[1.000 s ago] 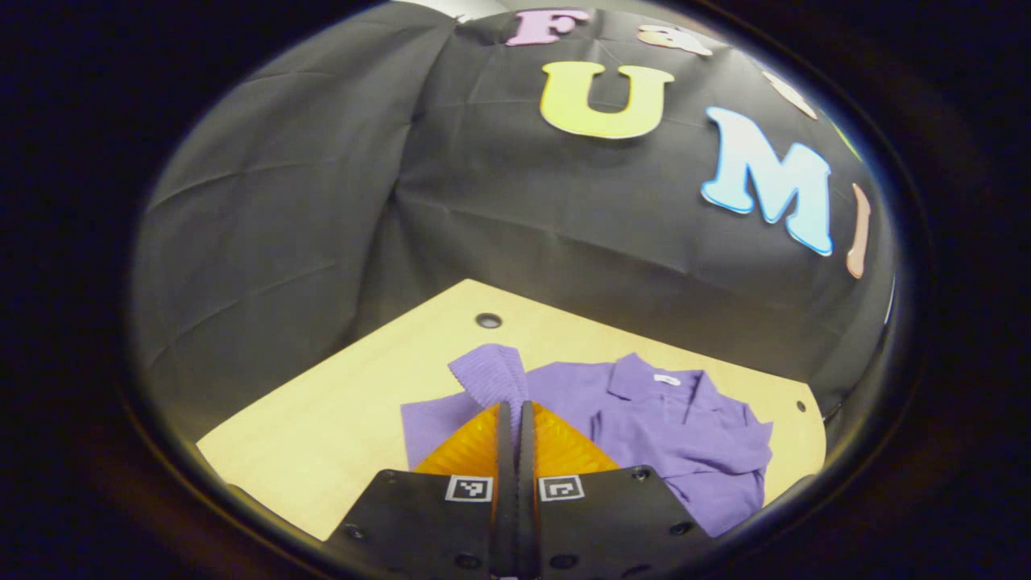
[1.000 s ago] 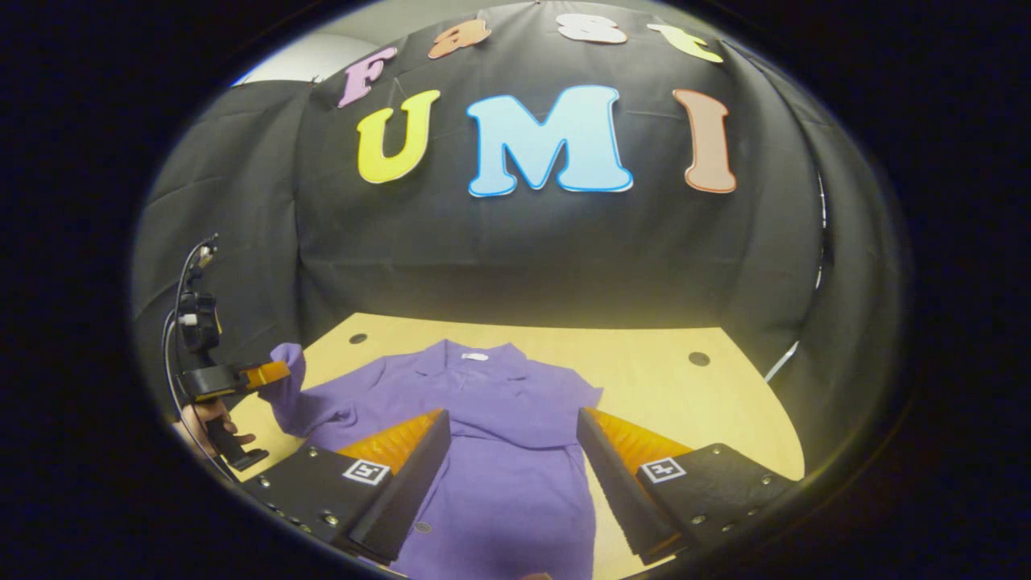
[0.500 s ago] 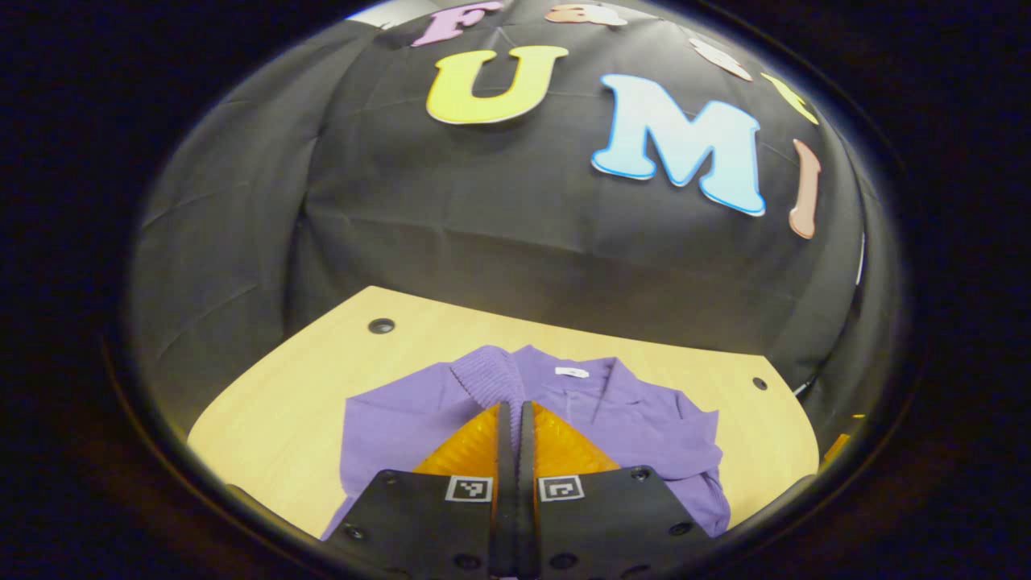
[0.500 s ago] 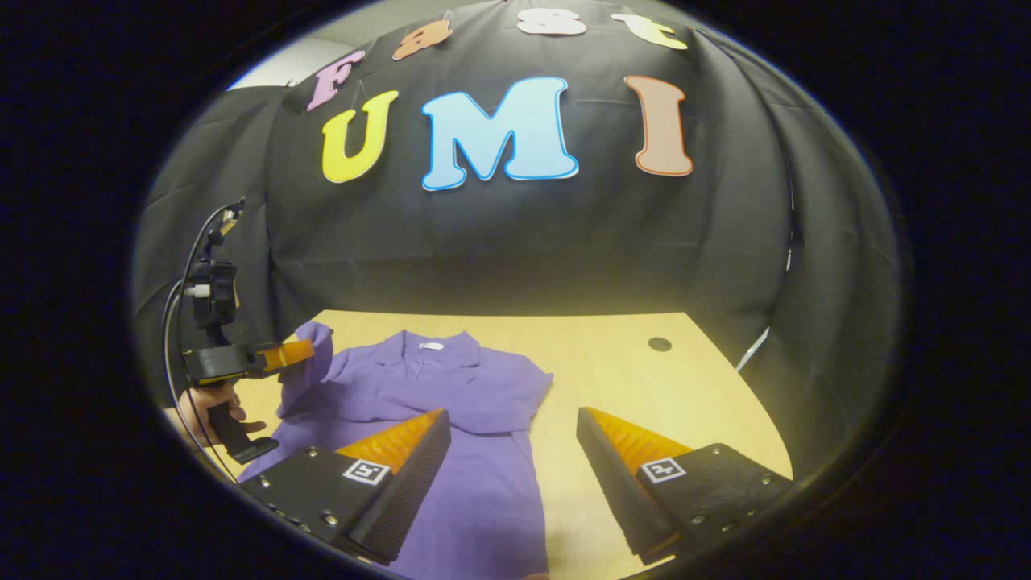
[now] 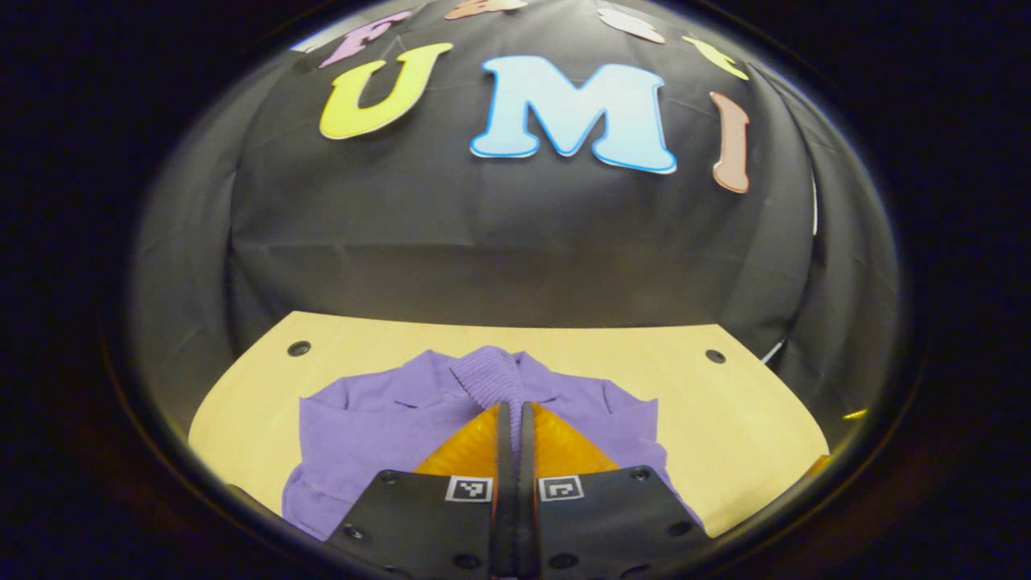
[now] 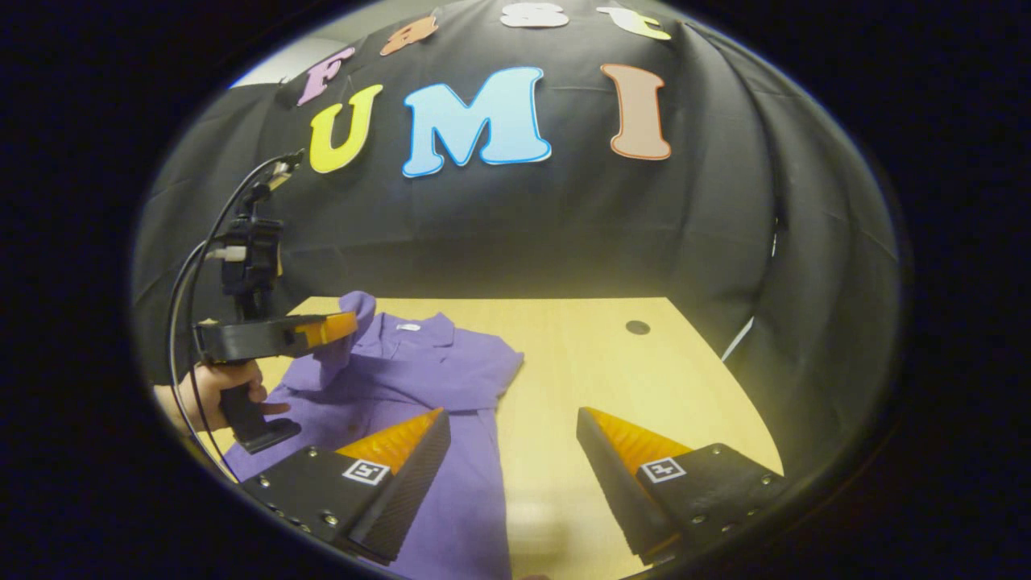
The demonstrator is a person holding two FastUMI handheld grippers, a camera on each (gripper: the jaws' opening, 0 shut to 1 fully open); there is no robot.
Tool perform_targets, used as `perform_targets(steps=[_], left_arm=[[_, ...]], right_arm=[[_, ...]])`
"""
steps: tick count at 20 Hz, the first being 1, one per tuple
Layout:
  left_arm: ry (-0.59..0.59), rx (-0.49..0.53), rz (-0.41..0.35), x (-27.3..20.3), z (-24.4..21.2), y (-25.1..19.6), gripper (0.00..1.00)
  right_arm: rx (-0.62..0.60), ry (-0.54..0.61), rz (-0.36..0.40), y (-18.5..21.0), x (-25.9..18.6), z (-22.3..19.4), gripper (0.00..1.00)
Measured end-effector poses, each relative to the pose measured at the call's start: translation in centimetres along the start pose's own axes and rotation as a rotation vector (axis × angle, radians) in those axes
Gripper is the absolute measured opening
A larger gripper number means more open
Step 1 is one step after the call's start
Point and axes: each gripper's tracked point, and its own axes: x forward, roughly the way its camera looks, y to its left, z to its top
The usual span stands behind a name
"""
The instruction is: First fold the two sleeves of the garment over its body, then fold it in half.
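A purple collared garment lies flat on the wooden table. My left gripper is shut on the ribbed cuff of one sleeve, held up over the garment's body near the collar. In the right gripper view the same left gripper, held by a hand, lifts that sleeve cuff above the garment. My right gripper stands open above the garment's right edge, with nothing between its fingers. The other short sleeve lies spread out on the table.
Small round holes mark the table top at its far corners. Black cloth walls close the booth behind and beside the table. A cable runs up from the left gripper's handle.
My left gripper has carried the sleeve cuff to the right, over the garment's body toward the collar. My right gripper has drifted right, off the garment's middle toward its edge.
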Motion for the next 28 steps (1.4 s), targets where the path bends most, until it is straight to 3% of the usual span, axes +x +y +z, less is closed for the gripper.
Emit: perform_targets(steps=[8,9,11,12,15,18,19,28], left_arm=[[0.060,0.014,-0.074,2.6,-1.6,-4.7,0.07],[0.060,0.004,-0.095,2.5,-1.5,-4.9,0.14],[0.057,0.005,-0.117,2.3,-1.3,-5.0,0.19],[0.056,0.005,-0.132,2.2,-1.2,-5.1,0.24],[0.037,0.005,-0.168,0.9,-0.3,-4.9,0.70],[0.018,0.027,-0.160,-1.0,-0.2,-3.1,0.89],[0.017,0.033,-0.160,-1.9,-0.4,-2.4,1.00],[0.099,0.034,-0.117,-11.7,-8.0,6.7,0.96]], right_arm=[[0.015,0.022,0.003,-1.1,-0.4,-1.8,0.98],[0.018,0.020,-0.006,-1.1,-0.6,-1.8,0.98],[0.025,0.024,-0.027,-1.1,-0.8,-2.1,0.97],[0.031,0.027,-0.038,-1.0,-0.8,-2.3,0.97],[0.044,0.019,-0.065,-0.4,-1.3,-2.4,0.97],[0.024,0.040,-0.104,-0.4,-1.2,-3.4,0.97],[0.028,0.050,-0.099,0.2,-1.4,-3.9,0.97],[0.063,0.208,-0.124,3.9,-3.8,-12.5,0.97]])
